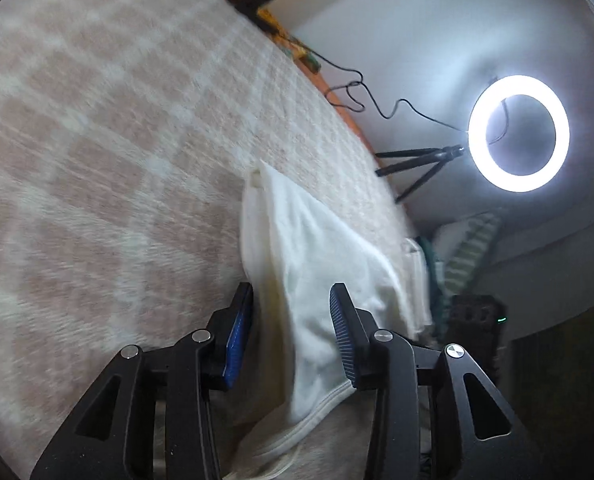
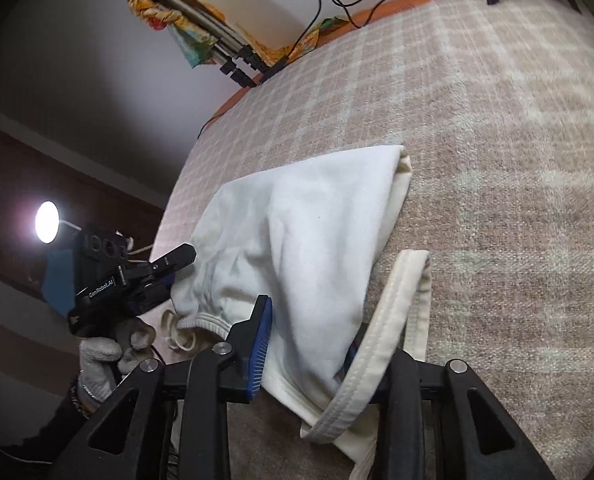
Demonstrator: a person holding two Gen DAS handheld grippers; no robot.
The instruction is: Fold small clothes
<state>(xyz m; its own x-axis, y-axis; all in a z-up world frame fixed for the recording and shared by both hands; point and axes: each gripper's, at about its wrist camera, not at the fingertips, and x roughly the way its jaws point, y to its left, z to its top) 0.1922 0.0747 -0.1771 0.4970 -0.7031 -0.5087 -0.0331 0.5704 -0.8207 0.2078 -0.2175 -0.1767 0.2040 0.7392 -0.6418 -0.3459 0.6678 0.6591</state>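
Observation:
A small cream-white garment (image 2: 305,236) with a ribbed waistband lies on the pink checked bedspread (image 2: 497,160). In the left wrist view the garment (image 1: 321,272) runs between the jaws of my left gripper (image 1: 291,300), which stand open around its waistband end. My right gripper (image 2: 309,340) is open too, with cloth between its jaws; the waistband (image 2: 381,340) drapes over and hides the right finger. The left gripper (image 2: 157,276) shows in the right wrist view, held by a gloved hand at the garment's left end.
A lit ring light (image 1: 519,134) on a tripod stands beyond the bed's edge. Folded clothes (image 1: 457,256) lie stacked near that edge. A folded tripod (image 2: 213,36), colourful cloth and a black cable (image 2: 349,4) lie at the far side. The bedspread (image 1: 97,140) stretches wide to the left.

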